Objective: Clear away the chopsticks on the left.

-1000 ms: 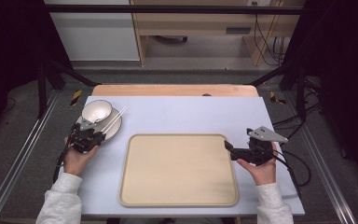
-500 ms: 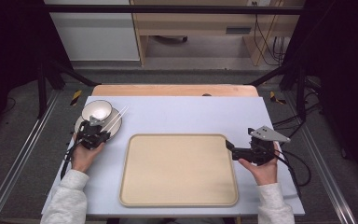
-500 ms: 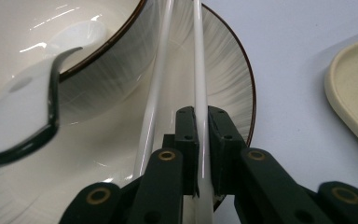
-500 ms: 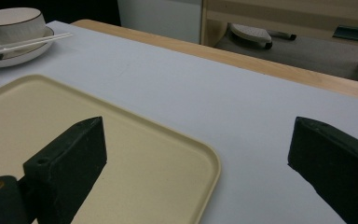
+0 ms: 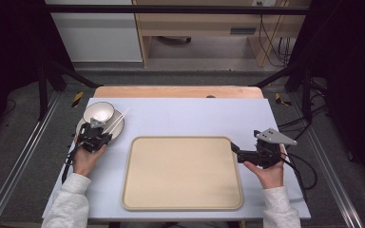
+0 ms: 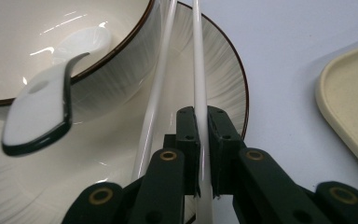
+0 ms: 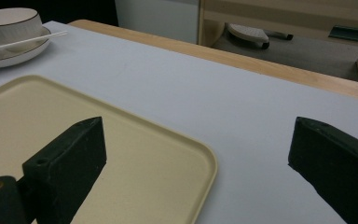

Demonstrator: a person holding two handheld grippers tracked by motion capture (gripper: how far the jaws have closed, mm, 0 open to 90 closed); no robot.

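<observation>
A white bowl (image 5: 99,111) stands on a white plate (image 5: 119,132) at the table's left, with two white chopsticks (image 5: 116,121) lying across the plate's rim. My left gripper (image 5: 97,134) sits at the plate's near edge. In the left gripper view its jaws (image 6: 203,112) are shut on the right-hand chopstick (image 6: 198,56). The other chopstick (image 6: 161,70) lies loose just to its left. A white spoon with a dark edge (image 6: 37,107) leans out of the bowl (image 6: 51,28). My right gripper (image 5: 235,151) rests open at the beige tray's (image 5: 183,173) right edge, holding nothing (image 7: 196,144).
The large beige tray (image 7: 135,154) lies bare in the middle of the pale blue table top. A wooden strip (image 5: 176,91) runs along the table's far edge. Metal rails flank the table on both sides, and a cabinet stands behind it.
My left hand has shifted slightly right and forward, closer to the chopsticks on the plate. The right hand has stayed in place.
</observation>
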